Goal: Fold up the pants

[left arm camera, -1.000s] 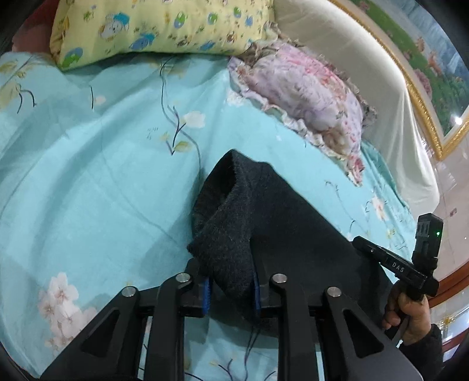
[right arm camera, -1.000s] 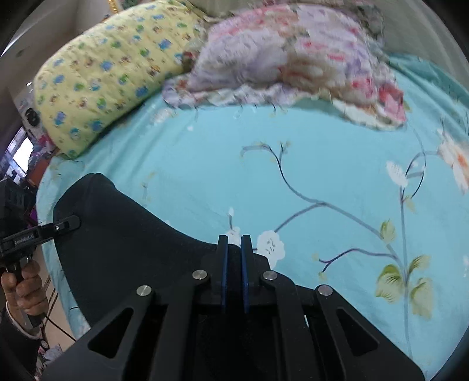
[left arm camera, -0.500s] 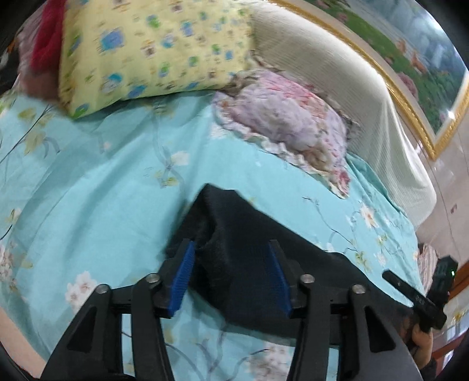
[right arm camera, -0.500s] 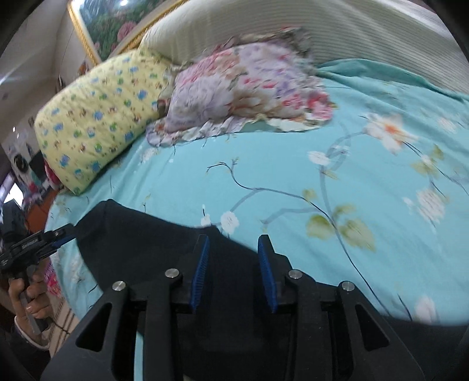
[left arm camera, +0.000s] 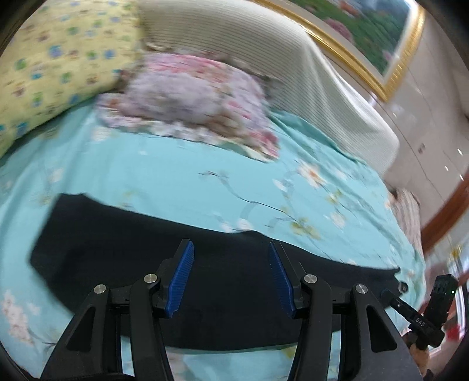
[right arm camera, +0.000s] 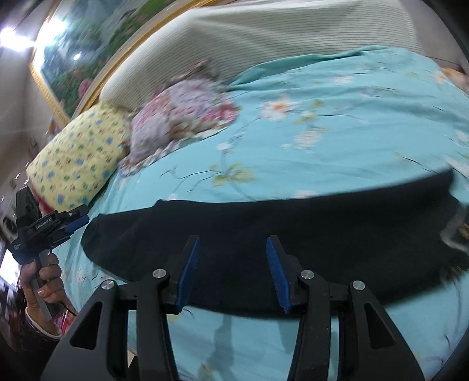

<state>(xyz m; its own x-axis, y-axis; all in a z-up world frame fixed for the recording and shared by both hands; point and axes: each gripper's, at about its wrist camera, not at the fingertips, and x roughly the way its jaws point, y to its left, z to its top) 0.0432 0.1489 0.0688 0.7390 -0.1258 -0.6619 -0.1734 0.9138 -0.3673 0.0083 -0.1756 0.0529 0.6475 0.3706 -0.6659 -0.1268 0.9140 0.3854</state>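
Note:
The dark pants (left arm camera: 117,234) lie flat as a long folded strip across the turquoise sheet, also seen in the right wrist view (right arm camera: 322,228). My left gripper (left arm camera: 230,244) hovers over the strip's near edge, open, its blue pads apart with nothing pressed between them. My right gripper (right arm camera: 232,239) hangs over the same near edge farther along; its jaws are opening and grip nothing. Each gripper shows in the other's view, held by a hand: the right gripper (left arm camera: 398,290) at the strip's right end, the left gripper (right arm camera: 82,215) at its left end.
A yellow patterned pillow (left arm camera: 58,67) and a pink floral pillow (left arm camera: 193,91) lie at the head of the bed. Behind them stands a cream ribbed headboard (left arm camera: 293,67) under a gold-framed painting (left arm camera: 366,26). The flowered sheet (left arm camera: 205,175) stretches beyond the pants.
Both grippers have let go of the pants, opened and drawn back and upward. The bunched fabric now lies spread flat as one long strip.

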